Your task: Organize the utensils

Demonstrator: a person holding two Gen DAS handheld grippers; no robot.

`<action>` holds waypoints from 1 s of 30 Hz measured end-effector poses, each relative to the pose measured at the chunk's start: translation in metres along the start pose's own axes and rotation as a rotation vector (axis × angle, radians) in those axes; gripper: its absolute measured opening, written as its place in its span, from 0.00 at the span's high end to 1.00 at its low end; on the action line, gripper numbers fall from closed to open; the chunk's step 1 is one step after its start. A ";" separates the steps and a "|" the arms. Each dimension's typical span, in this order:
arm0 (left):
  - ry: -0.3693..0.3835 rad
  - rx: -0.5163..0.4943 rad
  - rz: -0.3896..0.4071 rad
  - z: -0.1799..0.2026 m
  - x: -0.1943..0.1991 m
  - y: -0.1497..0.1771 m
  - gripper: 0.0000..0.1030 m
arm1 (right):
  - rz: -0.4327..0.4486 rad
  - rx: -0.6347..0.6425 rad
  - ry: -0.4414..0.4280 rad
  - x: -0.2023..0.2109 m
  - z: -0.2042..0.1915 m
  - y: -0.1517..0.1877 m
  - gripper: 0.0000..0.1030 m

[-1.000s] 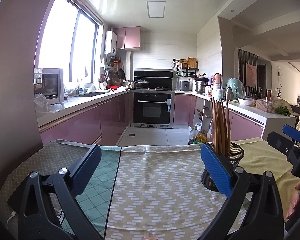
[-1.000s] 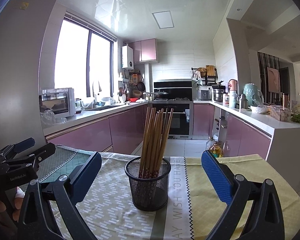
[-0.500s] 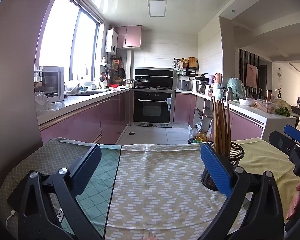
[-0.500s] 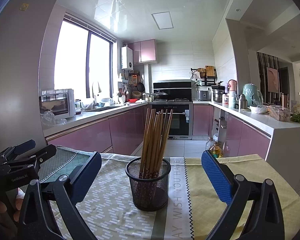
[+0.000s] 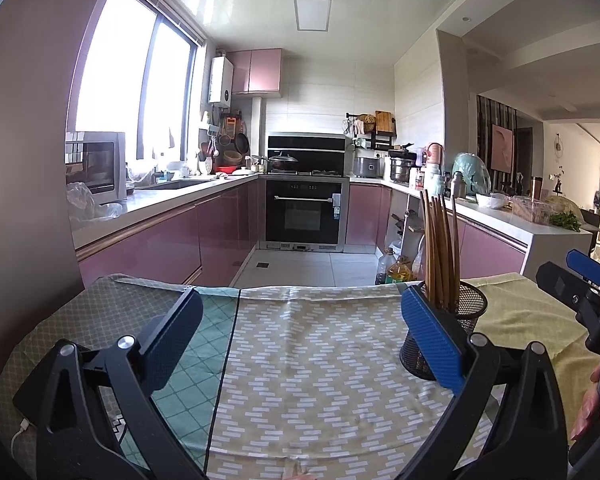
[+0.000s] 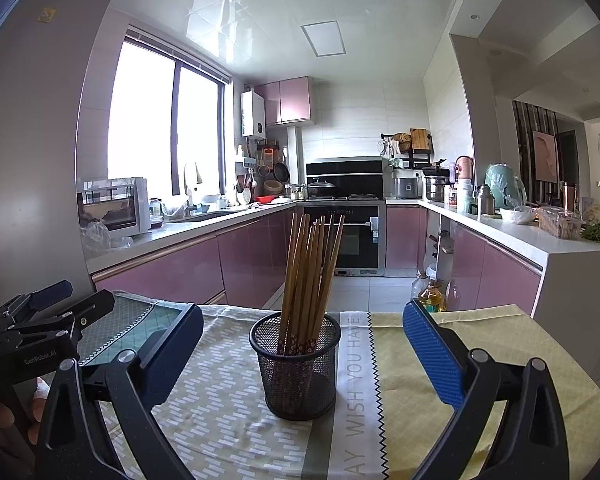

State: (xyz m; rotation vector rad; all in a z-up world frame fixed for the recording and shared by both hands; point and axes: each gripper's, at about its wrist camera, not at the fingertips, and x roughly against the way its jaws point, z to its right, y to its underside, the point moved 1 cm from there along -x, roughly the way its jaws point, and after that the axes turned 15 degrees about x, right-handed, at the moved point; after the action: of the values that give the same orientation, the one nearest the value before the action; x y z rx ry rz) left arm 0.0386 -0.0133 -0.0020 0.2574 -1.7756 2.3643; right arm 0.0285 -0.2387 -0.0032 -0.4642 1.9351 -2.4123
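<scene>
Chopsticks (image 6: 310, 276) stand bunched in a black mesh cup (image 6: 298, 368) on the cloth-covered surface (image 6: 440, 360), at twelve o'clock between the spread fingers of the right tongs (image 6: 300, 354), which hold nothing. The left tongs (image 5: 300, 340) gape wide and empty, with the cup at two o'clock behind their right finger.

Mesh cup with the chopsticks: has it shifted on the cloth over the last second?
No. The mesh cup stands just left of the cloth's printed stripe, as before.
</scene>
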 end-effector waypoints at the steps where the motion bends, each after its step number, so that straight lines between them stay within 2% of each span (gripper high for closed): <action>1: 0.001 -0.001 0.000 0.000 0.000 0.000 0.05 | -0.001 -0.001 0.000 0.000 0.000 0.000 0.06; 30: 0.004 -0.005 0.011 0.003 -0.001 -0.005 0.05 | -0.005 -0.014 0.001 -0.005 0.001 0.003 0.06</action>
State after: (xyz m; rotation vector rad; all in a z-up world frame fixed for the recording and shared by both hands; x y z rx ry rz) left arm 0.0407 -0.0146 0.0030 0.2431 -1.7856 2.3660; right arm 0.0329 -0.2398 -0.0065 -0.4693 1.9554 -2.4036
